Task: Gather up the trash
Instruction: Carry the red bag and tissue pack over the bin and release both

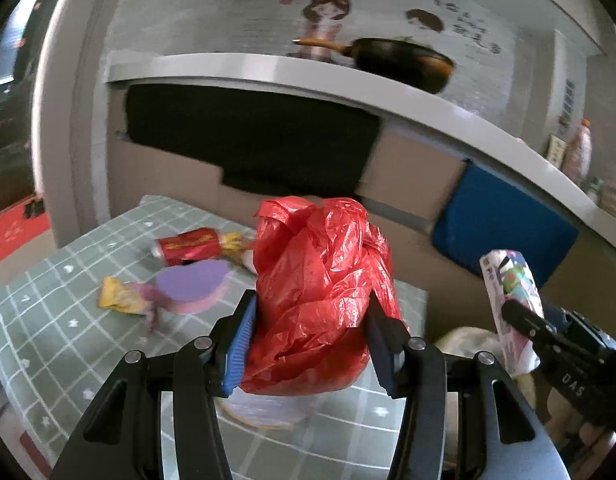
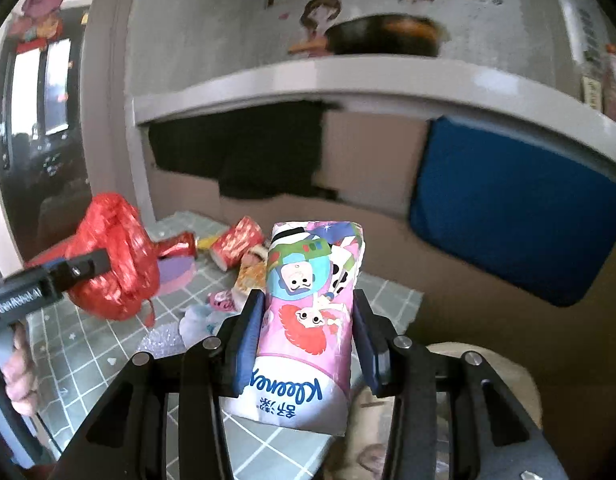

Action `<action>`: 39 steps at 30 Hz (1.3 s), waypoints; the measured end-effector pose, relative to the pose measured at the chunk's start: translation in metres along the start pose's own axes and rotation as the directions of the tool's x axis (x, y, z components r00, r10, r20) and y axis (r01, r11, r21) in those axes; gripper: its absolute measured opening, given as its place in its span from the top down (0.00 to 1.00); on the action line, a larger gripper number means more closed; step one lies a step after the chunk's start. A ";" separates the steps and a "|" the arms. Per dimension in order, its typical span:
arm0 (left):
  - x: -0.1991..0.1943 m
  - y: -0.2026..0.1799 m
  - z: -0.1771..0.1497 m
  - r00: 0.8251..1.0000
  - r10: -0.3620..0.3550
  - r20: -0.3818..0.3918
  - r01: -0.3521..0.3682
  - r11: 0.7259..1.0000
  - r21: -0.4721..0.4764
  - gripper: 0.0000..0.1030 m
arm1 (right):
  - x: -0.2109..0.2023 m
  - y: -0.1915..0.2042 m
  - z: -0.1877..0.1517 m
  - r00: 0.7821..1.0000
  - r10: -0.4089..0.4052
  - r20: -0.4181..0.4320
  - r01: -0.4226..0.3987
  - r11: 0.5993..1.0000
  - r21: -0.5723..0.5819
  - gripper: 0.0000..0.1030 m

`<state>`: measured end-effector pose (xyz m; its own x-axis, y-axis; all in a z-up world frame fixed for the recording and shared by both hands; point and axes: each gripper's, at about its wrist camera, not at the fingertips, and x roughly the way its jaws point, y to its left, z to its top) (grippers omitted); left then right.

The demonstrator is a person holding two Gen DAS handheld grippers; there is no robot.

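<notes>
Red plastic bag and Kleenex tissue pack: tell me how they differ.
The red plastic bag is plain and crumpled into a lumpy wad; the Kleenex tissue pack is a smooth, oblong packet printed with cartoon characters. The bag sits in the left tool, the pack in the right tool. Both are clamped above the checked tablecloth.

"Kleenex" reads upside down on the tissue pack held in the right gripper; "GenRobot.AI" marks the left gripper beside it.
</notes>
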<state>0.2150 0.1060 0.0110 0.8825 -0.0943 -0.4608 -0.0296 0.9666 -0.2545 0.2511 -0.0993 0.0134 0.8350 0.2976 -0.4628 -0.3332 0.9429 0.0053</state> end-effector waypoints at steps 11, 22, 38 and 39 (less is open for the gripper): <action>0.016 -0.092 -0.009 0.981 -0.184 -0.063 0.188 0.980 0.062 0.49 | -0.065 -0.059 -0.004 0.988 -0.128 0.083 0.123 0.990 0.067 0.61; 0.064 -0.148 -0.041 0.953 -0.237 -0.189 0.259 0.961 0.100 0.49 | -0.062 -0.129 -0.041 0.985 -0.173 0.004 0.169 0.966 0.196 0.61; 0.116 -0.178 -0.071 0.918 -0.230 -0.324 0.292 0.943 0.159 0.49 | -0.023 -0.159 -0.079 0.984 -0.163 -0.077 0.177 0.956 0.233 0.60; 0.120 -0.178 -0.071 0.916 -0.228 -0.329 0.292 0.943 0.159 0.49 | -0.020 -0.160 -0.080 0.983 -0.162 -0.083 0.177 0.956 0.235 0.60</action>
<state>0.2923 -0.0947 -0.0592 0.6611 -0.3855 -0.6438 0.3047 0.9219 -0.2392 0.2532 -0.2684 -0.0491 0.8388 0.1277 -0.5293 -0.0675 0.9890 0.1316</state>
